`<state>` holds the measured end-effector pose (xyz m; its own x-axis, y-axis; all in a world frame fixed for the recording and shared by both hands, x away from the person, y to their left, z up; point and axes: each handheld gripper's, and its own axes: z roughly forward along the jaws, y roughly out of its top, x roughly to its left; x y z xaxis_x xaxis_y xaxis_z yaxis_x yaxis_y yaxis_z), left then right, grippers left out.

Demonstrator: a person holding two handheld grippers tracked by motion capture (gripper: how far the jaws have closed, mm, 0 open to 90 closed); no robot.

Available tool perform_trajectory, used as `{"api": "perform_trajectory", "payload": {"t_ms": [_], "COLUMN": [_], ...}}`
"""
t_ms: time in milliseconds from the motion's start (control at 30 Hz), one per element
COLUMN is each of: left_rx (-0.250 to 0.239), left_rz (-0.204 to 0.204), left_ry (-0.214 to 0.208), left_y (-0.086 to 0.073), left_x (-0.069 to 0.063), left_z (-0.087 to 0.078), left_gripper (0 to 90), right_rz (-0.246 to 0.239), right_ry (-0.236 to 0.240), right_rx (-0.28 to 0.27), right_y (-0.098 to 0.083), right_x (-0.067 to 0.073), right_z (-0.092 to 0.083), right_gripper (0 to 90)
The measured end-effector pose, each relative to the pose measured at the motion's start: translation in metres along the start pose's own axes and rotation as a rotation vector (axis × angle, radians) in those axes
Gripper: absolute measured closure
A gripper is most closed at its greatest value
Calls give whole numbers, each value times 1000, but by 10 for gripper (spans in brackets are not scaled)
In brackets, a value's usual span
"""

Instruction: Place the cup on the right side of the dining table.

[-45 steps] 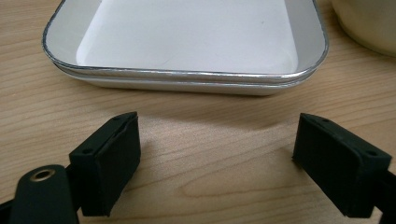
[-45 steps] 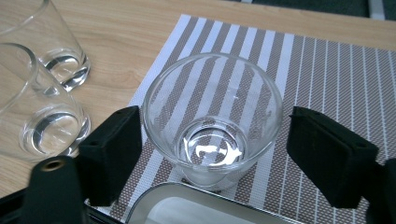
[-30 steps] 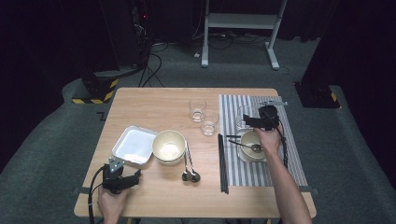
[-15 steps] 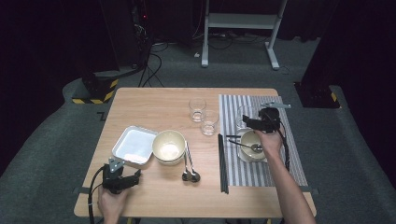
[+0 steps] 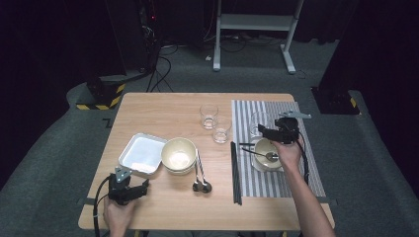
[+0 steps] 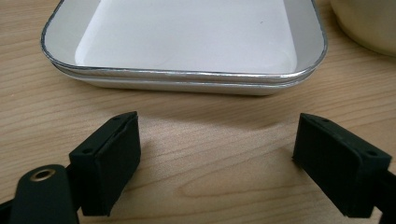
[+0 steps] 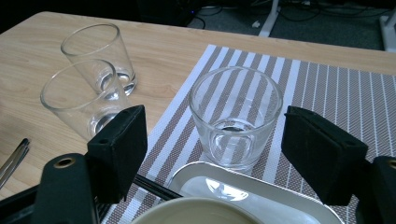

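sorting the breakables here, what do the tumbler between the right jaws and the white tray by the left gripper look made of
The tumbler looks like clear, smooth glass: the striped placemat shows through its wall and thick base. The white tray looks like glossy enamelled metal, going by its thin silvery rim, though glazed ceramic can't be ruled out.

The right gripper hangs with its two black jaws spread wide, nothing between the pads. Past them a clear, empty glass tumbler stands upright on the grey-and-white striped placemat. Just in front of it lie a white rectangular tray and the rim of a cream bowl. Two more clear tumblers stand close together on the light wooden table.
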<state>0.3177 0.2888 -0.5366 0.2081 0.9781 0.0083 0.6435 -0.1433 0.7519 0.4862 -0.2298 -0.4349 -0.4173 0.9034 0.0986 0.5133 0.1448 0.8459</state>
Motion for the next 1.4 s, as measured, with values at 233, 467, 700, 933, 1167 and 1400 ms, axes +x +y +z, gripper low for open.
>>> {"api": "perform_trajectory", "payload": {"t_ms": [233,467,700,933,1167,1400], "left_rx": [0,0,0,0,0,-1], "left_rz": [0,0,0,0,0,0], "left_ry": [0,1,1,1,1,1], "left_y": [0,0,0,0,0,0], "left_x": [0,0,0,0,0,0], "left_z": [0,0,0,0,0,0], "left_gripper": [151,151,151,151,151,152], "right_rz": [14,14,4,-10,-7,3], "right_ry": [28,56,76,88,115,133], "right_rx": [-23,-27,-59,-72,-72,-80], "right_y": [-6,-11,-13,-18,-22,-27], "right_x": [-4,-4,1,5,8,10], "right_z": [-9,-14,-23,-29,-34,-39], "right_gripper": [232,240,287,321,335,333]}}
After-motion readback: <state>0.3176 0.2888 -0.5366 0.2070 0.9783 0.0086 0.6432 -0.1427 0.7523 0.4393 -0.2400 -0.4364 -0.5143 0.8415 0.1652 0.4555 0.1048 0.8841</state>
